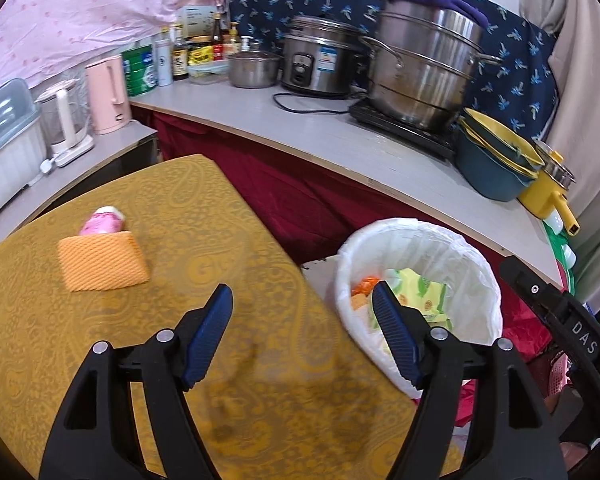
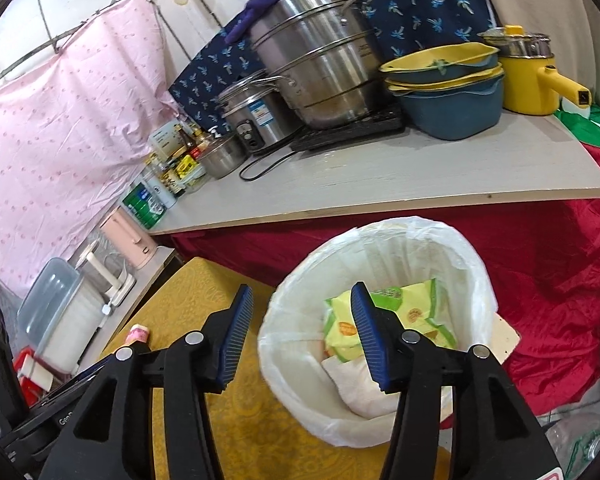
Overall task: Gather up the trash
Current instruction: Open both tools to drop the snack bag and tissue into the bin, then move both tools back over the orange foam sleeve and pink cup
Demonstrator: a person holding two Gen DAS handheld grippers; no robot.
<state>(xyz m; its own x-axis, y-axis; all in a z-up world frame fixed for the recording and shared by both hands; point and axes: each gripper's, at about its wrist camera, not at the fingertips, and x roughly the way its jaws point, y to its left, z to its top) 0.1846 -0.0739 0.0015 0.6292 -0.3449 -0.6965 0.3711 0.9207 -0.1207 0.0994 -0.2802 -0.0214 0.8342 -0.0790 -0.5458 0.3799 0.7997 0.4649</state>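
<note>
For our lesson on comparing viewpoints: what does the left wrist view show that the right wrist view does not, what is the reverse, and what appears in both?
Only the left wrist view shows the orange cloth lying on the yellow tablecloth, against the pink packet.

Only the right wrist view shows the white crumpled paper low in the bin.

Both show the lined trash bin holding a green-yellow wrapper, the steel steamer pot, and an open, empty tool: left tool, right tool.

Glossy steel steamer pot (image 1: 424, 64); thin plastic bin liner (image 2: 380, 280).
</note>
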